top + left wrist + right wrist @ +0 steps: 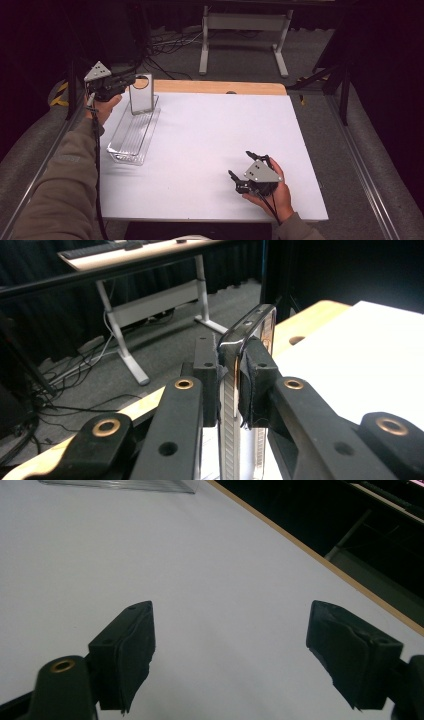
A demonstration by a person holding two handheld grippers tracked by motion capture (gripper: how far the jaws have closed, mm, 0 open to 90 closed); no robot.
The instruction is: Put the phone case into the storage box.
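High view: left gripper [134, 80] raised over far end of clear tray [131, 137], pinching upright chrome-edged phone [141, 95]. Right gripper [241, 168] spread, low on desk [210, 140], well apart from tray.

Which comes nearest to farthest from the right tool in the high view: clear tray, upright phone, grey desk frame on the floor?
From the right tool, at the table's near right:
1. Clear tray, on the table's left side.
2. Phone, upright at the tray's far end, held in the left tool.
3. Desk frame, on the floor beyond the table.
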